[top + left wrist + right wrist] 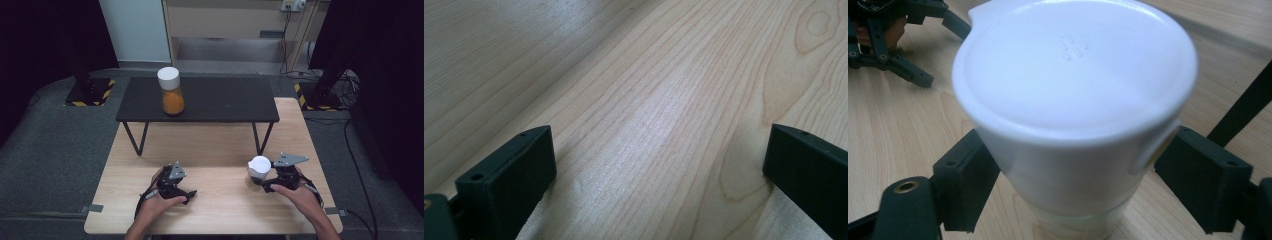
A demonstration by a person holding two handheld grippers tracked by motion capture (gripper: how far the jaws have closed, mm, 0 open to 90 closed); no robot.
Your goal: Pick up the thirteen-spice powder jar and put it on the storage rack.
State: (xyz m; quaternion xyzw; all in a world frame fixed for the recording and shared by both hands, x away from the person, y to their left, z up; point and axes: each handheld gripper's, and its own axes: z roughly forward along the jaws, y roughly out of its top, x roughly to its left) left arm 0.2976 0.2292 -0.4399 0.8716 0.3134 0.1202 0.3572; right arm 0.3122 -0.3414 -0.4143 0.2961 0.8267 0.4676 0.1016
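The desk is standing on a grey floor and is showing a pale wood top with long grain lines. A low black shelf on thin black legs is resting across the far part of the desk. A jar with a white lid and orange content is standing upright on the left part of this shelf. A white-lidded jar is standing upright on the near right part of the desk. The left hand-held gripper is lying low over the near left part of the desk, well apart from that jar.
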